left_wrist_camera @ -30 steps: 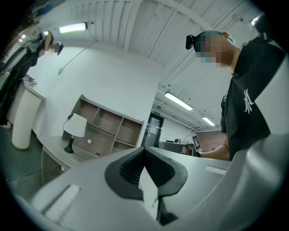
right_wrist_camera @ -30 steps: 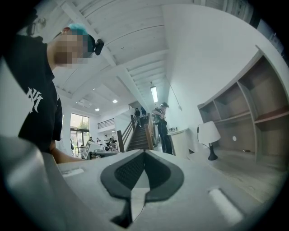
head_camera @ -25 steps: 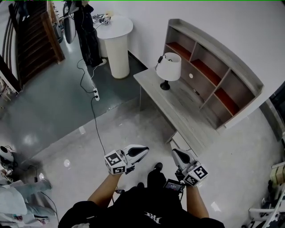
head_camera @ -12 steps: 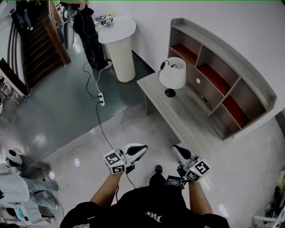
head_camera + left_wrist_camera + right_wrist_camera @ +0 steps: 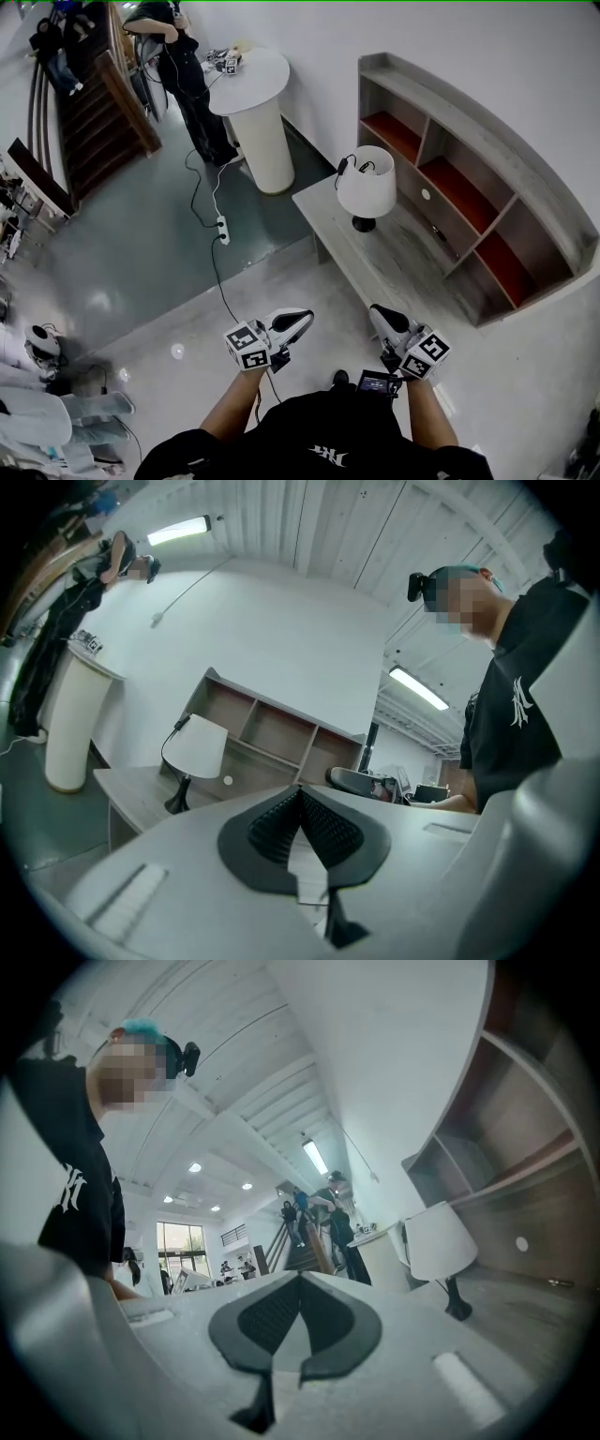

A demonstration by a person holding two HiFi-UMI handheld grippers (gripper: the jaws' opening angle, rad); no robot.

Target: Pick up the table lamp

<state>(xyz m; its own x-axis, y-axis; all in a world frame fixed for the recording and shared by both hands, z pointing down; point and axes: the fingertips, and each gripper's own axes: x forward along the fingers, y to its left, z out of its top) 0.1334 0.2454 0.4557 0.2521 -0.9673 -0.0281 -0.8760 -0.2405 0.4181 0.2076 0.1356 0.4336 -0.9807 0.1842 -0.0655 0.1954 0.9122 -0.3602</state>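
Note:
The table lamp (image 5: 367, 189), white shade on a thin black stem and round black base, stands near the left end of a grey wooden desk (image 5: 394, 261). It also shows small in the left gripper view as the lamp (image 5: 194, 751) and in the right gripper view as the lamp (image 5: 439, 1244). My left gripper (image 5: 302, 318) and right gripper (image 5: 377, 312) are held side by side over the floor, well short of the desk. Both are shut with nothing between the jaws.
A grey shelf unit (image 5: 469, 183) with red-brown compartments rises behind the desk. A white round pedestal table (image 5: 253, 103) stands to the left, a person (image 5: 183, 66) beside it. A black cable with a power strip (image 5: 223, 228) runs across the floor. Stairs (image 5: 94, 84) lie far left.
I have walked nearer; the desk and lamp have slid lower in the head view and appear larger. Both grippers travelled along, still shut and side by side.

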